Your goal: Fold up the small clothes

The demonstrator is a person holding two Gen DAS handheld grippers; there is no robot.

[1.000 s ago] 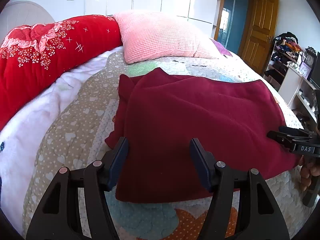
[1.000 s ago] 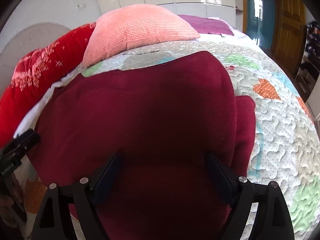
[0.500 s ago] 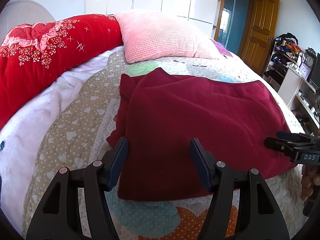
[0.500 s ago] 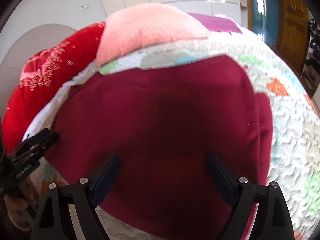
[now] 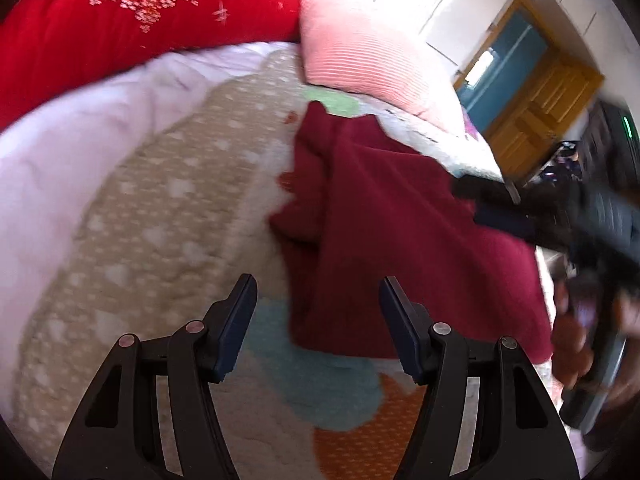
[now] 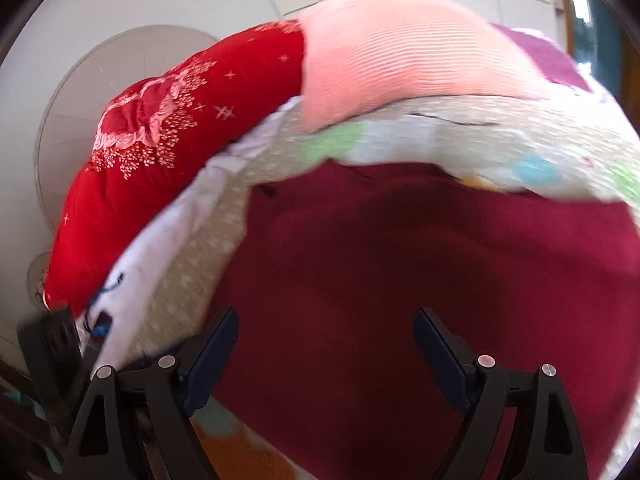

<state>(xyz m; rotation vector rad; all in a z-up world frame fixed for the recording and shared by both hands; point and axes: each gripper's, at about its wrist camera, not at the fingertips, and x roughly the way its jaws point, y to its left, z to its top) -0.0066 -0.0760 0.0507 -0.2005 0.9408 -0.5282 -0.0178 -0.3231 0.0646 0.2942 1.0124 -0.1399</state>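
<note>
A dark red garment [image 5: 392, 240] lies spread flat on the quilted bed cover [image 5: 160, 208], with a bunched sleeve at its left side. My left gripper [image 5: 316, 300] is open and empty, hovering over the garment's near left corner. My right gripper [image 6: 324, 336] is open and empty, low over the garment [image 6: 400, 280] near its front edge. The right gripper also shows in the left wrist view [image 5: 520, 208], blurred, at the garment's right side.
A red floral duvet [image 5: 120, 28] and a pink pillow [image 5: 368, 60] lie at the head of the bed. A white sheet [image 5: 60, 140] is on the left. A wooden door [image 5: 540, 108] and cluttered shelves stand at the right. A headboard [image 6: 100, 92] is behind.
Both grippers have swung left and tilted, with motion blur. The left one now points at the garment's left corner; the right one has moved left across the garment. Both stay open.
</note>
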